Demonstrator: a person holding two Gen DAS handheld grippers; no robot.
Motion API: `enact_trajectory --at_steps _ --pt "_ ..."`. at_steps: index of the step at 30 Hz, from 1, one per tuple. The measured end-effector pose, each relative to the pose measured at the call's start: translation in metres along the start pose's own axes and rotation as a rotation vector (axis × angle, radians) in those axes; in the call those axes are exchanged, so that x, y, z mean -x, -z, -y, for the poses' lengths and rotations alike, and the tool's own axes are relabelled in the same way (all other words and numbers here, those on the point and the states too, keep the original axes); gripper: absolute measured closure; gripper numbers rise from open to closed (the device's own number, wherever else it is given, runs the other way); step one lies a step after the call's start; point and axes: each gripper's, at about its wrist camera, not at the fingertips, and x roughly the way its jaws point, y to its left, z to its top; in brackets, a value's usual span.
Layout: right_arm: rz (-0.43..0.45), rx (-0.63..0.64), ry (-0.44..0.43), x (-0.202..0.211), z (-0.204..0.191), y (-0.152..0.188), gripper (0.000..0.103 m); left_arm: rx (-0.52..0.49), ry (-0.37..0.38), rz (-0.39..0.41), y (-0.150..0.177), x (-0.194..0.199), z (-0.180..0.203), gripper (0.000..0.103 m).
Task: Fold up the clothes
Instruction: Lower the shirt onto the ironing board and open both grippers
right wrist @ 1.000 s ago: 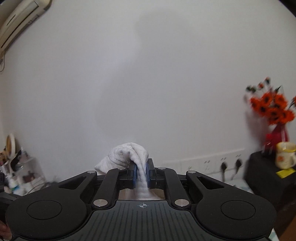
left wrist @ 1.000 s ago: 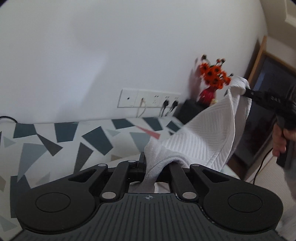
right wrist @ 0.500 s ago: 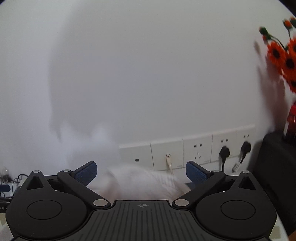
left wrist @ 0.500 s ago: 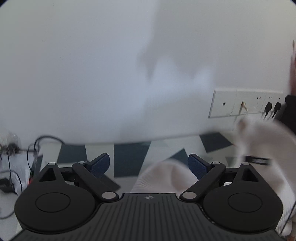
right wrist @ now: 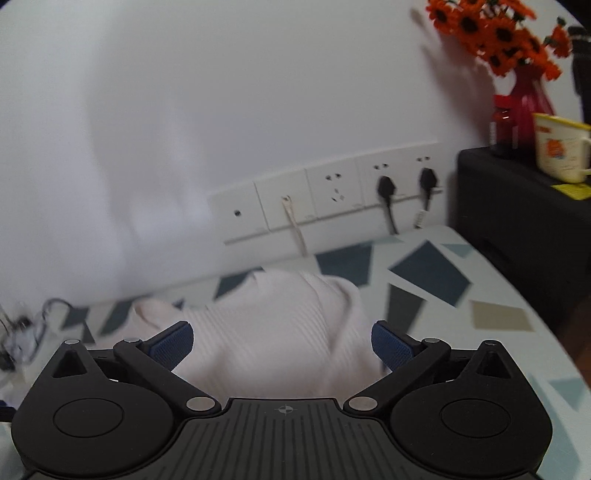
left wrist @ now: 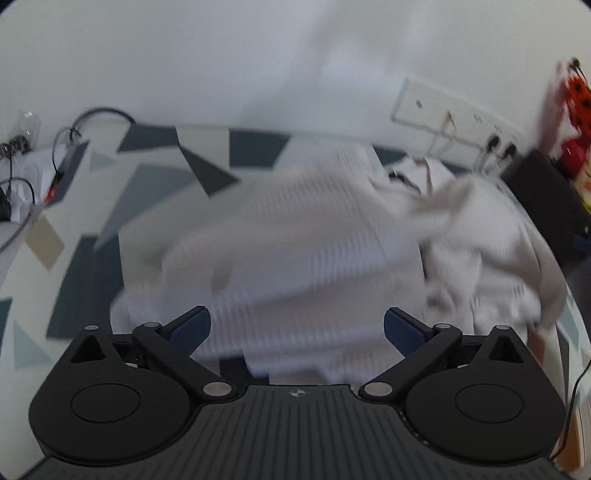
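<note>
A white ribbed garment (left wrist: 295, 229) lies rumpled and motion-blurred on a table covered by a cloth with grey and blue shapes (left wrist: 147, 184). My left gripper (left wrist: 295, 317) hangs just above the garment's near part; its jaws are opening and the blue pads (left wrist: 192, 325) touch nothing. In the right wrist view the same garment (right wrist: 295, 306) bunches below my right gripper (right wrist: 282, 330), which is open wide, its pads (right wrist: 391, 347) clear of the cloth.
A row of wall sockets (right wrist: 332, 199) with two black plugs runs behind the table. On a black cabinet (right wrist: 517, 221) at the right stand orange flowers (right wrist: 491, 26) in a red vase and a mug (right wrist: 557, 151). Cables (left wrist: 44, 158) lie at the table's left end.
Both grippers were shut on the raised garment; both have opened, let it fall onto the table, and dropped toward it. The left view has swung left and downward.
</note>
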Motion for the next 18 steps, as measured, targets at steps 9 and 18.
enact_trajectory --at_steps 9,18 --pt "-0.121 -0.164 0.086 0.076 -0.031 0.101 0.001 -0.108 0.138 -0.097 0.088 -0.001 0.029 0.001" --pt "-0.264 -0.098 0.100 0.093 -0.076 0.179 0.056 -0.272 0.047 -0.100 0.129 0.002 0.040 0.017"
